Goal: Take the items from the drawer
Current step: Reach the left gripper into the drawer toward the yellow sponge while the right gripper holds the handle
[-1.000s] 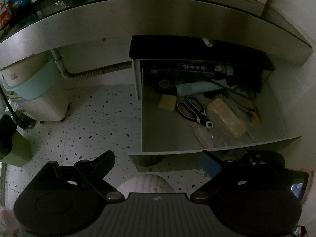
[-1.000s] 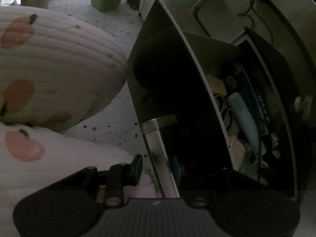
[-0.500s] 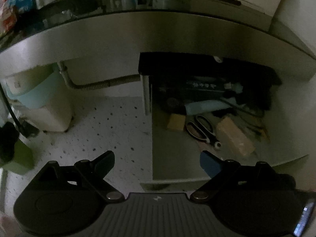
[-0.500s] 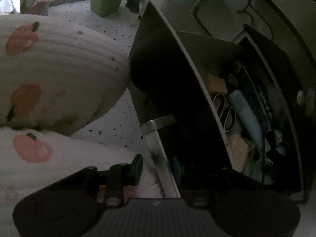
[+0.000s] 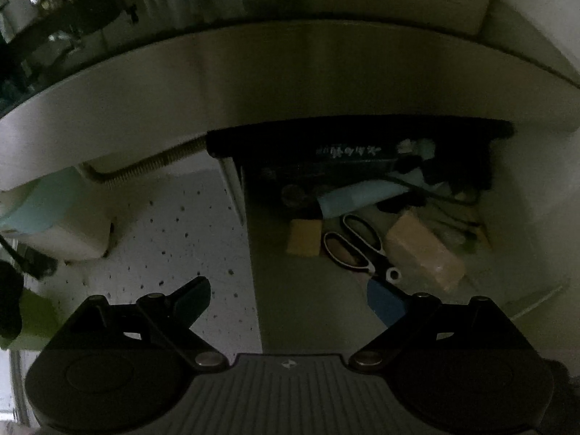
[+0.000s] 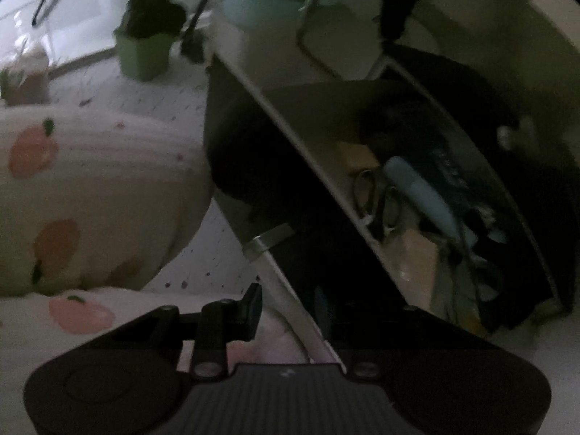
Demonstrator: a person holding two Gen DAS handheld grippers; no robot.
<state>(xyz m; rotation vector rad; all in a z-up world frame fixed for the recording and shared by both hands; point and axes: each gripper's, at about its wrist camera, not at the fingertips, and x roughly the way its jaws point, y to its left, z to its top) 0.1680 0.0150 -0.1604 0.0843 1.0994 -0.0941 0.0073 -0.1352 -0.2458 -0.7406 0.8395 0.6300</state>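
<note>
In drawer (image 5: pixel 311 301) middle: scissors (image 5: pixel 357 250), stiff, slippery; grip at pivot.
Left tool (image 5: pixel 290 295): spread, empty.
Right tool (image 6: pixel 290 306): pinching drawer front.

Drawer (image 5: pixel 308 290) front floor bare; scissors (image 5: pixel 359 250), wooden block (image 5: pixel 424 253), apparently cables crowd the back

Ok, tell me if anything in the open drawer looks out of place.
Nothing is spilled or broken. The drawer is just cluttered: scissors, a tan block and a pale blue tube lie jumbled at angles toward the back.
</note>
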